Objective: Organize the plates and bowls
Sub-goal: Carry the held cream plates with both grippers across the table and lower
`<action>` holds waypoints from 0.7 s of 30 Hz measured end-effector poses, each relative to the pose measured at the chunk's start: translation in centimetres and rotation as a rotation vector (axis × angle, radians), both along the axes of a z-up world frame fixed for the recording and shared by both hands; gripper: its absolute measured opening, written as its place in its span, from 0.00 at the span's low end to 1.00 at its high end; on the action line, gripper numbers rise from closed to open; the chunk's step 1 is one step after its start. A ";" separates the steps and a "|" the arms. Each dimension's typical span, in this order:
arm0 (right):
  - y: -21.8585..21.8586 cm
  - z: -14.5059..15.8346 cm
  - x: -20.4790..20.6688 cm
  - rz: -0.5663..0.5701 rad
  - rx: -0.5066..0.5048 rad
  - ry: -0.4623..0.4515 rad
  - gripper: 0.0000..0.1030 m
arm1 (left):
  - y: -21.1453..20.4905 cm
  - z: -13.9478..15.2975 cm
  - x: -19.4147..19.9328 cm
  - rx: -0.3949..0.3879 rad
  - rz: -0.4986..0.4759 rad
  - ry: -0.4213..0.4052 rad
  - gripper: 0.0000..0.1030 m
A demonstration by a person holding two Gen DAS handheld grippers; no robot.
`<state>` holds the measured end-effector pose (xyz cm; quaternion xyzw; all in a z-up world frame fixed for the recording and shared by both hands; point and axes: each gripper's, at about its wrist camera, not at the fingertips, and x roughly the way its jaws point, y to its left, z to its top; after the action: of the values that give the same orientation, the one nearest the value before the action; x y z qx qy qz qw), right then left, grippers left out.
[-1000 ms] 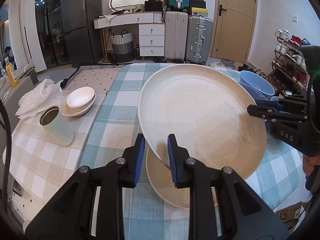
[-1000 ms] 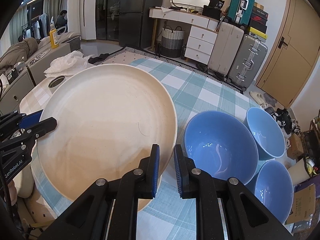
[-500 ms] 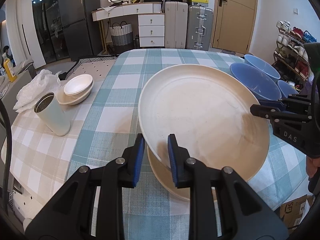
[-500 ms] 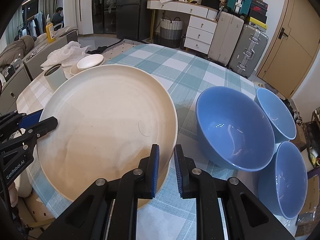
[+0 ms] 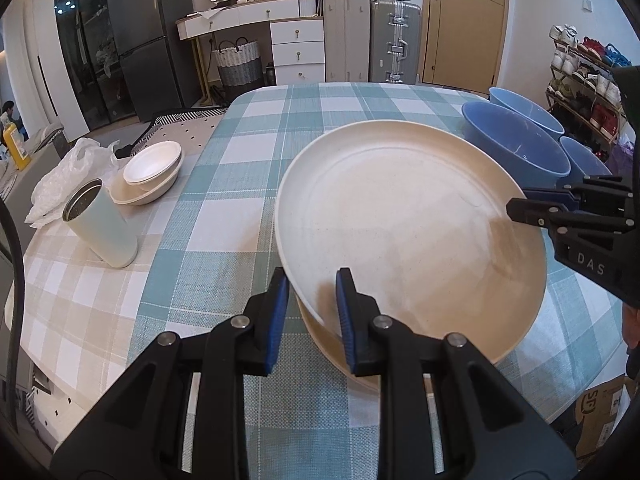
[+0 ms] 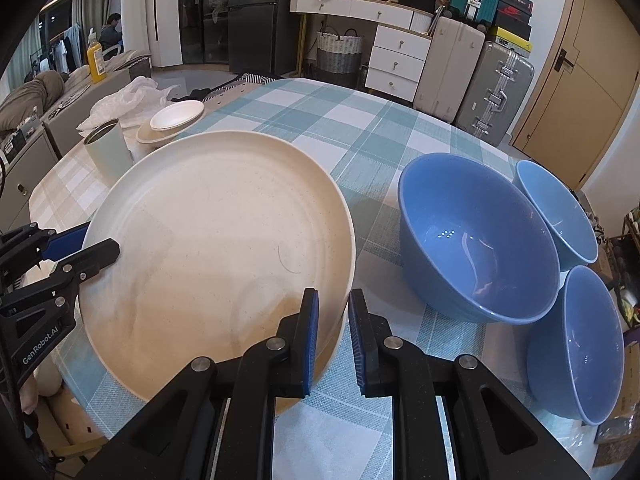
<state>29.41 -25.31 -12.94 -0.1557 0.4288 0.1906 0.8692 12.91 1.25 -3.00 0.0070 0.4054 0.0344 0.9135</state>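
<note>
A large cream plate [image 5: 408, 232] hangs tilted just above a second cream plate [image 5: 332, 350] that lies on the checked tablecloth. My left gripper [image 5: 312, 304] is shut on its near-left rim, one blue pad above and one below. My right gripper [image 6: 332, 328] is shut on the opposite rim of the same plate [image 6: 216, 248]. Each gripper shows in the other's view: the right gripper [image 5: 520, 202] at the plate's right edge, the left gripper [image 6: 96, 242] at its left edge. Most of the lower plate is hidden under the held one.
Three blue bowls stand right of the plates: a big one [image 6: 476, 240] and two smaller [image 6: 556, 216], [image 6: 576, 340]. At the far left are a small white bowl stacked in a cream dish [image 5: 152, 160], a pale green tumbler [image 5: 100, 228] and a plastic bag [image 5: 68, 172].
Both grippers have sunk with the plate between them, bringing it close over the plate on the table. The grips on the rim are unchanged.
</note>
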 end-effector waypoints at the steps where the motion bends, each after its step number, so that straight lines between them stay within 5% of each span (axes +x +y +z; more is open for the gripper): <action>1: 0.1 -0.1 0.0 0.002 -0.002 0.001 0.15 | 0.1 -0.2 0.2 0.004 0.002 0.002 0.19; 21: -0.1 -2.6 -0.2 -0.007 -0.009 0.017 0.15 | -0.1 -3.1 1.8 0.051 -0.001 0.036 0.19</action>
<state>29.22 -25.42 -15.50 -0.1563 0.4375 0.1870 0.8655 14.74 1.15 -6.10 0.0312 0.4208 0.0442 0.9055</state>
